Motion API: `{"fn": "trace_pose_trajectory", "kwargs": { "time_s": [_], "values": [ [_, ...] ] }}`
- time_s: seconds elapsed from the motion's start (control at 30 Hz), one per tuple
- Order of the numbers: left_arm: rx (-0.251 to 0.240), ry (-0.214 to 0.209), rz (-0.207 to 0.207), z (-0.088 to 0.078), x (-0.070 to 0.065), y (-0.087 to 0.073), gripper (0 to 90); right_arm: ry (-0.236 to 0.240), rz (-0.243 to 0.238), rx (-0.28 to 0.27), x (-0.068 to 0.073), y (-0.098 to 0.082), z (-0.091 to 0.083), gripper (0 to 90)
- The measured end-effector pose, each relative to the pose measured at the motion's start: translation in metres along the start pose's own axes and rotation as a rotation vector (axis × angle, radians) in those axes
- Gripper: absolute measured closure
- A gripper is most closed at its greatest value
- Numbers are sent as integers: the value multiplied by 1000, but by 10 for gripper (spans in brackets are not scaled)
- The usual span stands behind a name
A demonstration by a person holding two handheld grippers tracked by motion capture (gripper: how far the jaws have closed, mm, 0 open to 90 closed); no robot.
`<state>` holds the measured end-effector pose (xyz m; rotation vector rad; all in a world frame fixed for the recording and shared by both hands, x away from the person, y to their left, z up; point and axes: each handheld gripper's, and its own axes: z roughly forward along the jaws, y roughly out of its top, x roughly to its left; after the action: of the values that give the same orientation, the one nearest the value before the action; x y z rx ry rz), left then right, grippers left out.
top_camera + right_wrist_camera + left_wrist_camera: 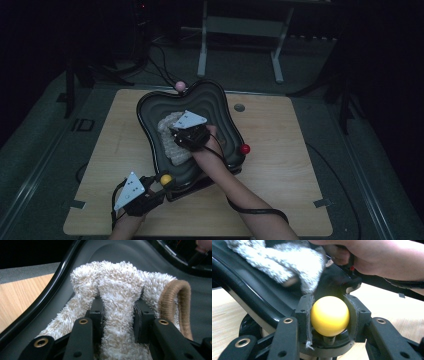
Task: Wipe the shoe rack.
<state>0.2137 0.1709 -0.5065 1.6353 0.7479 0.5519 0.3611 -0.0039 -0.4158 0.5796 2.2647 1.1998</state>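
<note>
You have one black wavy-rimmed tray on one wooden table. One fluffy white towel in tray. Three ball knobs at tray rim: one yellow, one red, one pink. Two handheld grippers: left, right.

A fluffy cream cloth lies bunched inside the tilted black tray.

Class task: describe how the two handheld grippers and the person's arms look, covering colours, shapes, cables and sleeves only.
Each gripper, left gripper and right gripper, has a black body topped by a grey three-cornered plate with small dark dots. In the gripper views the jaws are black linkage bars with brass-coloured rivets. A black cable trails from the right gripper along the forearm. Both forearms are bare, with no sleeves showing.
</note>
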Motion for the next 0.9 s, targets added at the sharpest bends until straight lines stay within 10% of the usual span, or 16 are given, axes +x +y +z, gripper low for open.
{"fn": "trace_pose_trajectory", "kwargs": {
  "time_s": [0.27, 0.7, 0.9],
  "values": [
    [-32, -24, -23, -2, 4, -1, 534, 12, -23, 0, 10, -18, -12, 664],
    [-21, 50, 7, -25, -8, -10, 434, 29, -23, 8, 19, -32, -23, 664],
    [81, 92, -38, -29, -10, -28, 434, 29, -19, 4, 20, -34, -24, 664]
  ]
}}
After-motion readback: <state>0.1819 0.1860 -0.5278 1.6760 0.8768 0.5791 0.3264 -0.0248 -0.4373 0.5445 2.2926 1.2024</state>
